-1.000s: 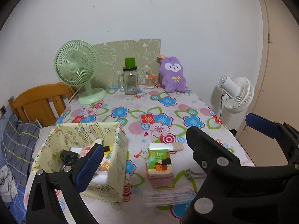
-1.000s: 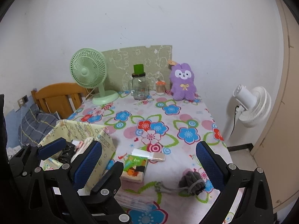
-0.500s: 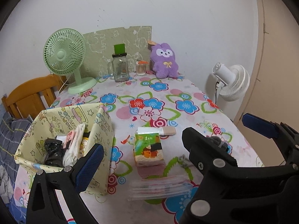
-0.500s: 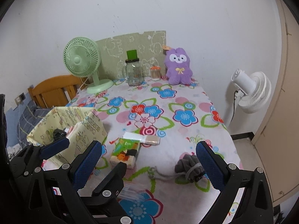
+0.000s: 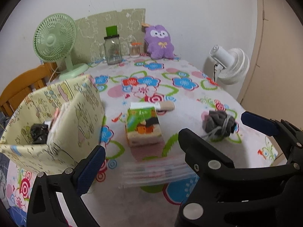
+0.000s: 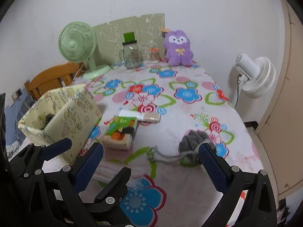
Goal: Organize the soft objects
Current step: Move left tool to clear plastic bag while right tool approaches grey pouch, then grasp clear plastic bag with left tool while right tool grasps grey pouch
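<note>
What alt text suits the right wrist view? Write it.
Open right tongs hover over a floral tablecloth, near a gray bundled cloth. A tissue pack and a yellow fabric bin lie left, with a purple plush by the wall.

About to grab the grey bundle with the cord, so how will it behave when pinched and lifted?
The grey bundle looks like crumpled fabric, so it will probably squash between the right tool pads. Its cord trails loose across the tablecloth and may dangle or snag. It seems light.

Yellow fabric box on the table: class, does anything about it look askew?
Yes. The yellow fabric box looks askew: its soft walls lean and the rim sags unevenly. Nothing has spilled from it.
</note>
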`<state>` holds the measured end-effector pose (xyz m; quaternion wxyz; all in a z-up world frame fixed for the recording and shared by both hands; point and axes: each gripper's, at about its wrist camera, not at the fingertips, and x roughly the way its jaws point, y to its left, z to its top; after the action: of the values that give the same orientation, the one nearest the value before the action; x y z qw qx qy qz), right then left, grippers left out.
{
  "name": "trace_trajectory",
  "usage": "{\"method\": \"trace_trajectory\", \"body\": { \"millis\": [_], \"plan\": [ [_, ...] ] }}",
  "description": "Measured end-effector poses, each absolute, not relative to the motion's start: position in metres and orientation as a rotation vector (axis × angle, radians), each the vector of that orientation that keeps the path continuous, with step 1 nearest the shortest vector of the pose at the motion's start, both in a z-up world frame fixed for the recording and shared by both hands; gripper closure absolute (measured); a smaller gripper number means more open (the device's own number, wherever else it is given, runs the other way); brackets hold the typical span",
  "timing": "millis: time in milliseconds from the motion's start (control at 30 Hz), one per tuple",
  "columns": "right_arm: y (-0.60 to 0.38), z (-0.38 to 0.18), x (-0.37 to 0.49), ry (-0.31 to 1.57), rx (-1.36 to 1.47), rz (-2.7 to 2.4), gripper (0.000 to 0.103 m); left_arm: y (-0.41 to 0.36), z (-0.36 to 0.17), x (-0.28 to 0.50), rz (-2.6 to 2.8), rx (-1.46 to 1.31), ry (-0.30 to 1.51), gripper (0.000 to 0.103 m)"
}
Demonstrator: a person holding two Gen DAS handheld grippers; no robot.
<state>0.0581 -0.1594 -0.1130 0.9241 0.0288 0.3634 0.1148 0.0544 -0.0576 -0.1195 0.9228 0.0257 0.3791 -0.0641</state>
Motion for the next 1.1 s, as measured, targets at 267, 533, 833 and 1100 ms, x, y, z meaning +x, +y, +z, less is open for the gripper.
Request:
{"method": "trace_trajectory", "body": {
  "millis": [267,533,833,1100],
  "plan": [
    [-0.156,-0.133,0.057,0.787,0.06,0.211,0.001,-0.056,-0.143,0.051,-0.151,0.083,0.837,0.001],
    [-0.154,-0.148,0.061,0.833,0.05,0.201,0.001,-0.052,-0.159,0.056,-0.141,0.074,0.883,0.001],
    [-0.163,-0.151,0.07,0.847,0.059,0.171,0.001,-0.059,-0.162,0.067,-0.139,0.095,0.878,0.001],
    [-0.173,-0.153,0.081,0.848,0.064,0.157,0.001,-0.069,-0.16,0.077,-0.133,0.12,0.862,0.001]
  ]
}}
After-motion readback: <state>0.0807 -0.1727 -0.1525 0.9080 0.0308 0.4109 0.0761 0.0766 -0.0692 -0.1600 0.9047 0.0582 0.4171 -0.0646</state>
